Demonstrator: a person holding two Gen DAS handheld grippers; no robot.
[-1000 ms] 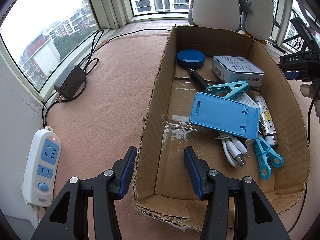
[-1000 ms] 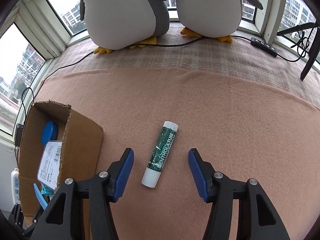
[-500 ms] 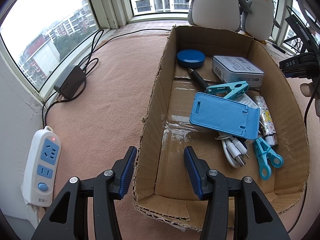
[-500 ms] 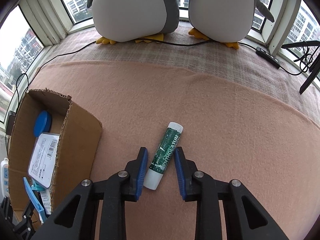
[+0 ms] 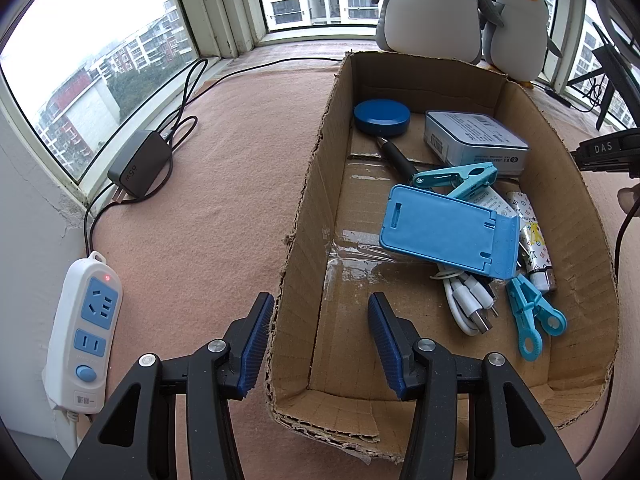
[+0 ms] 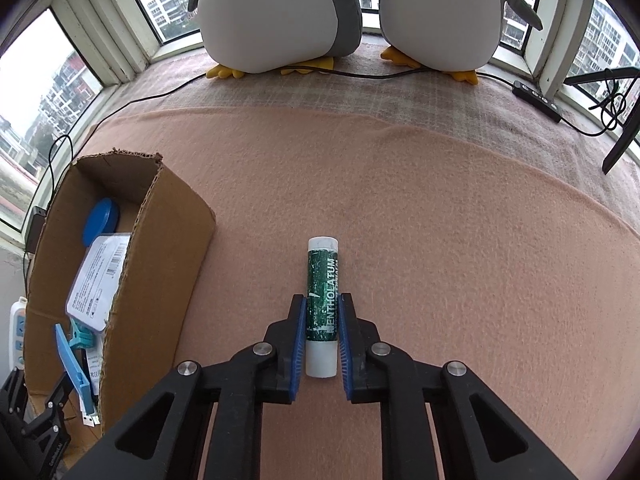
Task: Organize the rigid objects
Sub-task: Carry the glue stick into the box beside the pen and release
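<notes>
— Where is the lip balm stick [image 6: 322, 304]?
— On the pink blanket [image 6: 440, 240], pinched tight in the right gripper [image 6: 322, 340].
— And the left gripper [image 5: 316, 340]?
— Part open, straddling the cardboard box [image 5: 304, 216] wall.

surface: pink fleece blanket [image 6: 440, 208], checked cloth [image 6: 360, 92] at window end
on it: cardboard box [image 5: 304, 216], lip balm stick [image 6: 322, 280], charger brick [image 5: 138, 164], power strip [image 5: 82, 336], two plush penguins [image 6: 276, 12]

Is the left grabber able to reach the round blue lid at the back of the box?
Probably yes. The left gripper straddles the cardboard box's near left wall, and the blue lid lies uncovered at the open-topped far end.
</notes>
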